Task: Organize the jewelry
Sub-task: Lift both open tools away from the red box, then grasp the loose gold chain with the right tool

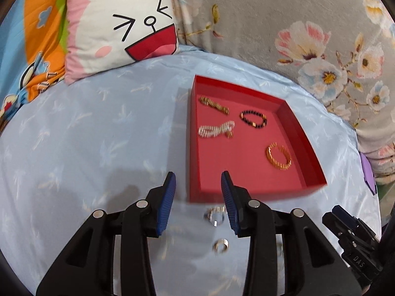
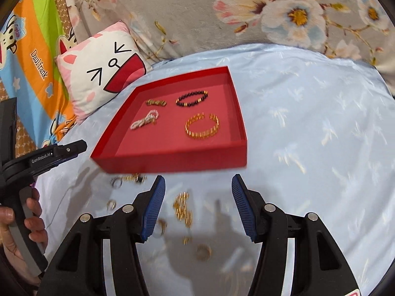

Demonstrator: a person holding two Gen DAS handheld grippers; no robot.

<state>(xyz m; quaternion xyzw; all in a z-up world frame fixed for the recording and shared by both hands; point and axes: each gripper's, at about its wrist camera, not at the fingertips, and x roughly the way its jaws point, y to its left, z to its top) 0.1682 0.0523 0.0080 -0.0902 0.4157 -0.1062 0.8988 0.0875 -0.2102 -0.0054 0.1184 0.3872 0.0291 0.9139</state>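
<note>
A red tray (image 1: 303, 138) (image 2: 172, 157) lies on the light blue bedsheet. In it are a gold chain bracelet (image 1: 214, 104) (image 2: 156, 102), a black bead bracelet (image 1: 253, 119) (image 2: 192, 98), a white pearl bracelet (image 1: 216, 129) (image 2: 145, 120) and a gold bangle (image 1: 278, 156) (image 2: 202, 126). Loose rings (image 1: 214, 215) (image 1: 220, 245) lie on the sheet in front of the tray. A loose gold bracelet (image 2: 183, 208) and small rings (image 2: 203, 251) lie between my right fingers. My left gripper (image 1: 198, 185) and right gripper (image 2: 198, 185) are open and empty, above the sheet.
A cartoon cat pillow (image 1: 118, 24) (image 2: 103, 74) lies behind the tray on the left. A grey floral blanket (image 1: 296, 24) (image 2: 246, 12) bunches along the back. The other gripper shows at the right edge (image 1: 353, 236) and, hand-held, at the left edge (image 2: 49, 157).
</note>
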